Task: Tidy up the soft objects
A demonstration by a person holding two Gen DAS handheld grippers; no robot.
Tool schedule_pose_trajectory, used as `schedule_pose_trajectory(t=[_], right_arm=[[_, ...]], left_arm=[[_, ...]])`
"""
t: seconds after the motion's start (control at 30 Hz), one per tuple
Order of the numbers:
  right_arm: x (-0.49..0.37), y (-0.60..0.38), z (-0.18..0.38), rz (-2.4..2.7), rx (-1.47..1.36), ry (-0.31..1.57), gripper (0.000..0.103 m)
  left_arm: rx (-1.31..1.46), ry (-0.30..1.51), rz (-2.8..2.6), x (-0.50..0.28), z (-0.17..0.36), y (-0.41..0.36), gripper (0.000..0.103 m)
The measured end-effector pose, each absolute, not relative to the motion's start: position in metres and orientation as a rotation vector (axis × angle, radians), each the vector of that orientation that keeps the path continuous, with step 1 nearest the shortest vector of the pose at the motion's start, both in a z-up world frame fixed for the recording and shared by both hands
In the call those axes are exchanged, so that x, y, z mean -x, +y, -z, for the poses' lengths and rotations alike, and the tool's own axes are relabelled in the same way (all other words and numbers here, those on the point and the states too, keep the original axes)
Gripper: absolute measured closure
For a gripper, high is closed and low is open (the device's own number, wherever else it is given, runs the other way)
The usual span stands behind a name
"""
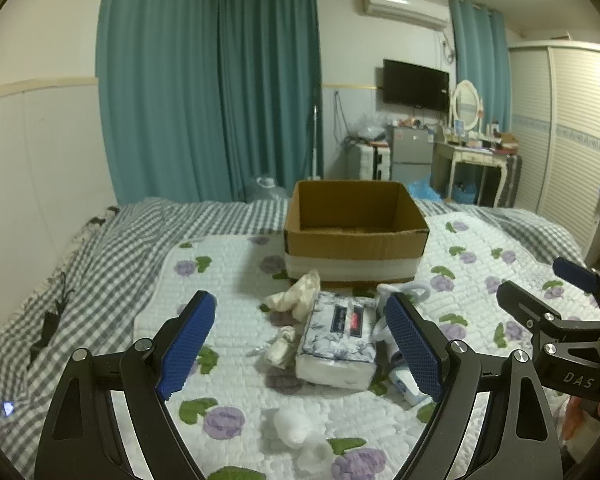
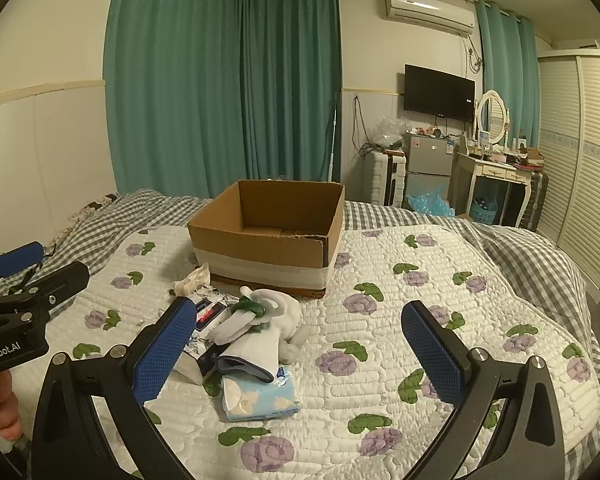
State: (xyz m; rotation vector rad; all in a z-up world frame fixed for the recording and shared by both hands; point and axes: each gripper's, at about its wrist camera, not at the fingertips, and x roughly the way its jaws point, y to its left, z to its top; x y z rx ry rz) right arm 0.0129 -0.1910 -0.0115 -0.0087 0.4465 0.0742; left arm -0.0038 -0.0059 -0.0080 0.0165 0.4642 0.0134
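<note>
Both your grippers hang spread wide over the floral quilt [image 2: 380,320], gripping nothing.

In the left wrist view your left gripper [image 1: 300,344] frames the blue-patterned tissue pack [image 1: 338,342] at frame centre, its long axis running up toward the open cardboard box [image 1: 356,236] above it; its label is too blurred to read. Your right gripper [image 2: 300,352] gapes above the pale blue tissue pack [image 2: 260,396], lower centre, lying crosswise beside a white plush toy [image 2: 284,316]. "DAS" shows on the right tool, "enRobot.AI" on the left.
</note>
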Motion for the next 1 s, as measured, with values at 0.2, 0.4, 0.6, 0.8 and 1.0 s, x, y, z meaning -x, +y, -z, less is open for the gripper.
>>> schedule_pose_trajectory(t=[0.2,0.4,0.6,0.8,1.0], right_arm=[[0.001,-0.188,-0.007,-0.09,0.013,0.419,0.0],[0.013,-0.186,-0.008,-0.1,0.03,0.443,0.0],[-0.003,-0.184,0.042,-0.108,0.065,0.593,0.0],[-0.027,-0.185,0.086,-0.136,0.058,0.728,0.0],[-0.039,-0.174,0.108,-0.171,0.074,0.803,0.0]], left_arm=[[-0.008,0.432,-0.011,0.012,-0.002,-0.004,0.015],[-0.01,0.421,0.029,0.022,-0.017,-0.004,0.014],[-0.007,0.542,0.012,0.014,0.01,0.006,0.015],[-0.043,0.747,0.028,0.004,0.077,-0.007,0.015],[-0.05,0.835,-0.028,-0.006,0.113,-0.005,0.017]])
